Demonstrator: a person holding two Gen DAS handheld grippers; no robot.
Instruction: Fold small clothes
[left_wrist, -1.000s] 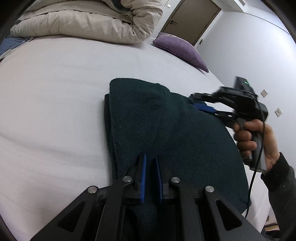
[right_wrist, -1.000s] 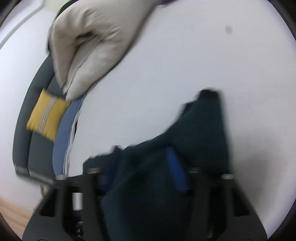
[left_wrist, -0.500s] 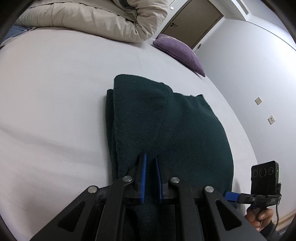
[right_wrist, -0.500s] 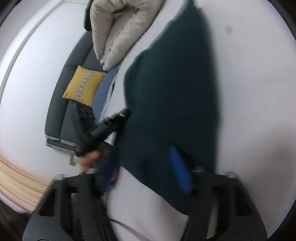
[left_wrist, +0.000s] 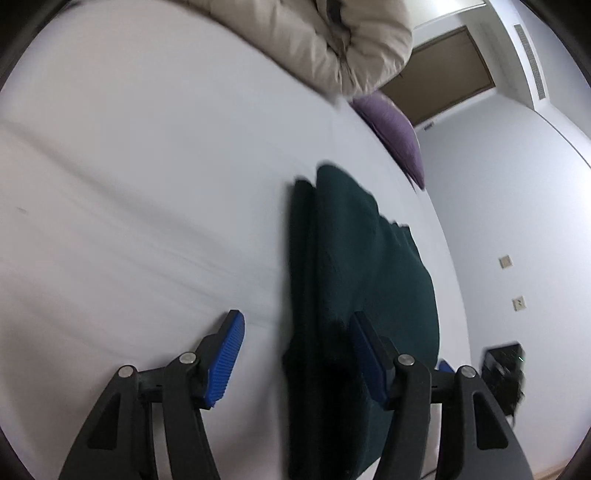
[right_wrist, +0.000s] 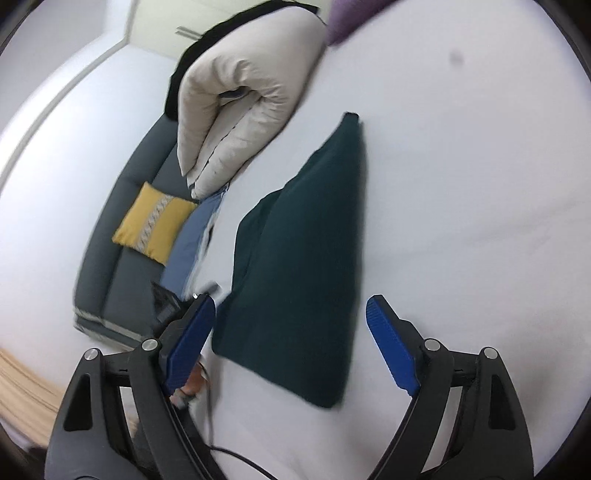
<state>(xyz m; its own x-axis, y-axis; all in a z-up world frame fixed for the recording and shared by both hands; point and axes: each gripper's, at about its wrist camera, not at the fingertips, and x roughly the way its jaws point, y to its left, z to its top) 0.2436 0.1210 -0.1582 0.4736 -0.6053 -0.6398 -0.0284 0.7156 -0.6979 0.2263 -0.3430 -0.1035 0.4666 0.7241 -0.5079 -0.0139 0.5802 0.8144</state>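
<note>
Folded dark green knit garment (right_wrist: 303, 258) flat on white bed sheet (right_wrist: 461, 184), near bed edge. Left tool (left_wrist: 295, 354) spread wide, holding nothing, right finger over garment's near end. Right tool (right_wrist: 291, 343) spread wide, empty, hovering above garment. Beige puffy jacket (right_wrist: 240, 103) further up bed.

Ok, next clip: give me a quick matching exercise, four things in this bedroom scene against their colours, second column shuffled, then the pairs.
Things:
1. folded garment
2. puffy jacket
3. sofa cushion
4. pillow at the bed's far edge

Colours:
A. purple
B. yellow
C. dark green
D. cream

Pairs: 1-C, 2-D, 3-B, 4-A
</note>
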